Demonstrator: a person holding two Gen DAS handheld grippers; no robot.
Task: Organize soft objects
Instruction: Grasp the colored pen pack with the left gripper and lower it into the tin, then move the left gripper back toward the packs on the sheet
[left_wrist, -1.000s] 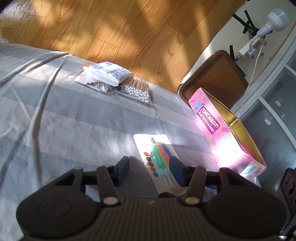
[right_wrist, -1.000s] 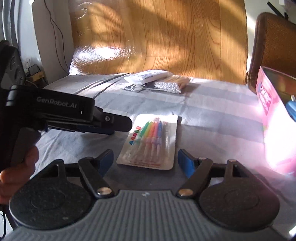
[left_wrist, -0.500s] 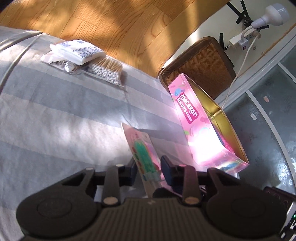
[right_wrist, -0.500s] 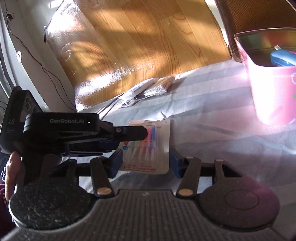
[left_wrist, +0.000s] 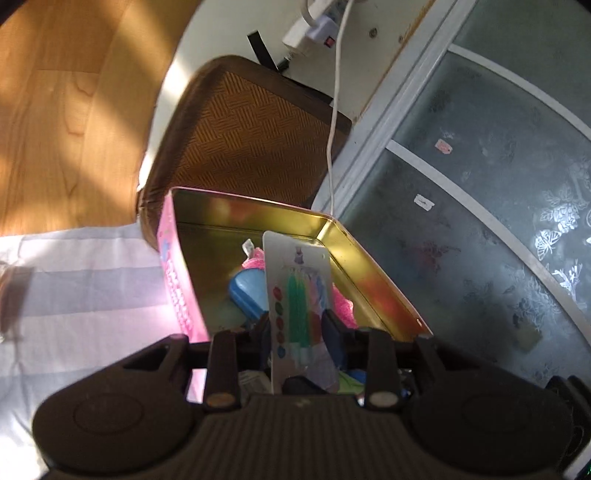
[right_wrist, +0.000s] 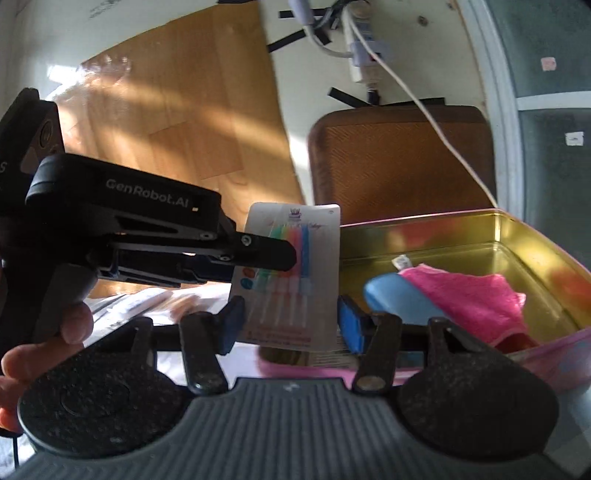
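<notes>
My left gripper (left_wrist: 297, 328) is shut on a card of coloured birthday candles (left_wrist: 299, 291) and holds it upright over the open pink tin (left_wrist: 173, 258). The tin's gold inside holds a blue case (left_wrist: 247, 291) and a pink cloth (left_wrist: 341, 299). In the right wrist view the left gripper (right_wrist: 273, 253) holds the candle card (right_wrist: 295, 251) beside the tin (right_wrist: 424, 221), with the blue case (right_wrist: 399, 295) and pink cloth (right_wrist: 469, 299) inside. My right gripper (right_wrist: 291, 325) is open, just in front of the card's lower edge.
A brown woven chair (left_wrist: 243, 129) stands behind the tin. A white cable (left_wrist: 332, 122) hangs from a wall plug. A frosted glass door (left_wrist: 498, 184) is on the right. The striped grey cloth (left_wrist: 74, 295) covers the surface on the left.
My left gripper closed on the candle card, lifted it off the cloth and carried it right, over the tin. My right gripper followed to the right and stays open.
</notes>
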